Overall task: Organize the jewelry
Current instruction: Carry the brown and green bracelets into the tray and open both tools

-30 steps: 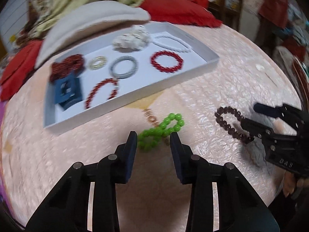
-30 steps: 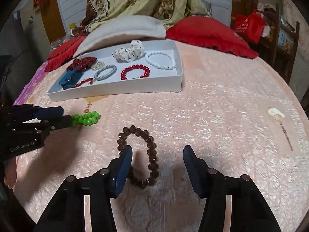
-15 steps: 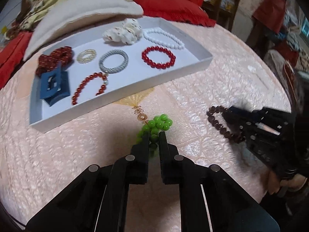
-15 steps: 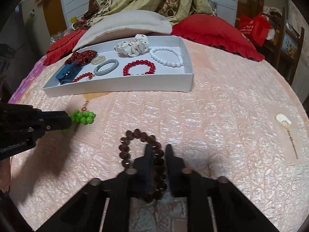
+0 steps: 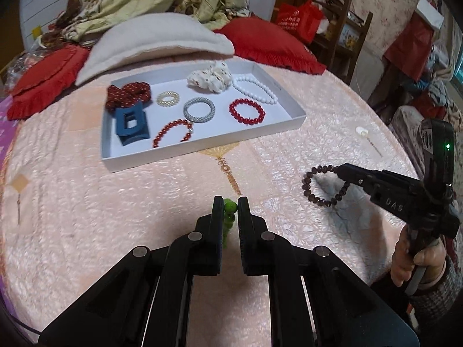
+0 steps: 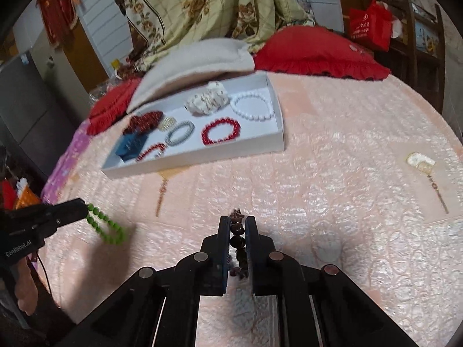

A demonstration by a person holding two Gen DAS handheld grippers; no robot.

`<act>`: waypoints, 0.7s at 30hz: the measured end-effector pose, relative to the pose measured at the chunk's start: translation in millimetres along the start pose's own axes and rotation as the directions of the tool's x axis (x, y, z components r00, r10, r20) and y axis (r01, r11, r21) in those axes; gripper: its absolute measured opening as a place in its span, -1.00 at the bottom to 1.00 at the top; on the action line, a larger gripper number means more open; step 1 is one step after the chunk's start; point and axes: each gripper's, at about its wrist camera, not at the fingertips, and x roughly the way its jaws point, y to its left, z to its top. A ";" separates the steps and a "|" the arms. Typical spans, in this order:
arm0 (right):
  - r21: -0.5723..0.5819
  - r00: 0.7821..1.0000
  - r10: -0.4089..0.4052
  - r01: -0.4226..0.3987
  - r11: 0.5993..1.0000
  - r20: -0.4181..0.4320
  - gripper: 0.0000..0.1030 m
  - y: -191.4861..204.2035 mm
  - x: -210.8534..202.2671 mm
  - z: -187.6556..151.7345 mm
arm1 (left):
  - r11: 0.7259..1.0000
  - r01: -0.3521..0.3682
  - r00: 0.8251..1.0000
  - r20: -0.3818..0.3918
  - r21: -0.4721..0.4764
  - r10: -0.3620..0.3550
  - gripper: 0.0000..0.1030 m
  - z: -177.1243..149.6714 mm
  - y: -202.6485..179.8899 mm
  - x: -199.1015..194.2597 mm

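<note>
My left gripper [image 5: 230, 202] is shut on a green bead bracelet [image 5: 229, 206] and holds it above the pink bedspread; the bracelet hangs from it in the right wrist view [image 6: 105, 227]. My right gripper [image 6: 237, 222] is shut on a dark brown bead bracelet [image 6: 238, 240], which hangs lifted in the left wrist view [image 5: 321, 185]. A white tray [image 5: 202, 147] lies farther back, holding red, white and grey bracelets, a blue clip and scrunchies.
A cream pillow [image 5: 156, 40] and red cushions [image 5: 269, 43] lie behind the tray. A small pale hairpin [image 6: 421, 163] lies on the bedspread at the right. The bed's edge is near on the left and right.
Both grippers closed on their bracelets, then lifted them off the bedspread. The green and brown bracelets now hang in the air.
</note>
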 end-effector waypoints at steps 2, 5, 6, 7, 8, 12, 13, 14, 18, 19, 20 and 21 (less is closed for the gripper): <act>-0.001 1.000 0.013 -0.013 1.000 0.012 -0.81 2.8 -8.2 3.8 | 1.000 -0.008 1.000 0.014 -0.005 0.008 -0.84 -1.2 -0.2 -11.0; -0.003 0.999 0.034 -0.034 0.999 0.030 -0.81 7.5 -21.2 10.5 | 1.000 -0.016 0.999 0.034 -0.006 0.016 -0.84 -1.6 -0.7 -24.5; -0.012 0.999 0.031 -0.030 0.999 0.040 -0.81 10.0 -26.3 13.2 | 1.000 -0.017 0.999 0.043 -0.007 0.018 -0.84 -1.5 -0.6 -29.6; -0.023 0.998 0.028 -0.026 0.999 0.051 -0.81 13.1 -31.7 16.7 | 1.000 -0.017 0.999 0.049 -0.008 0.018 -0.84 -1.5 0.3 -33.5; -0.029 0.998 0.028 -0.026 0.999 0.058 -0.81 15.0 -34.9 19.7 | 1.000 -0.018 0.998 0.058 -0.008 0.019 -0.84 -0.7 0.9 -38.6; -0.059 0.997 0.024 -0.020 0.998 0.079 -0.81 23.5 -45.1 32.6 | 0.999 -0.032 0.997 0.071 0.003 0.031 -0.84 5.1 4.8 -48.7; -0.069 0.996 0.019 -0.013 0.998 0.083 -0.81 25.8 -46.3 36.3 | 0.999 -0.036 0.997 0.073 0.004 0.036 -0.84 7.7 6.3 -50.4; -0.081 0.996 0.012 -0.005 0.997 0.088 -0.81 28.3 -47.5 40.9 | 0.999 -0.041 0.996 0.073 0.004 0.040 -0.84 10.4 7.4 -51.1; -0.118 0.995 -0.014 0.026 0.993 0.103 -0.81 35.4 -47.1 58.0 | 0.998 -0.064 0.995 0.079 0.008 0.063 -0.84 25.6 15.3 -50.8; -0.125 0.994 -0.021 0.035 0.992 0.105 -0.81 37.0 -45.8 63.2 | 0.998 -0.068 0.995 0.079 0.008 0.068 -0.84 29.3 17.3 -49.8; -0.128 0.994 -0.027 0.040 0.991 0.108 -0.81 37.5 -44.6 67.5 | 0.997 -0.078 0.994 0.077 0.008 0.077 -0.84 34.4 19.9 -47.9; -0.131 0.994 -0.029 0.043 0.991 0.110 -0.81 38.1 -43.2 72.3 | 0.996 -0.087 0.993 0.077 0.009 0.086 -0.84 39.1 22.0 -45.9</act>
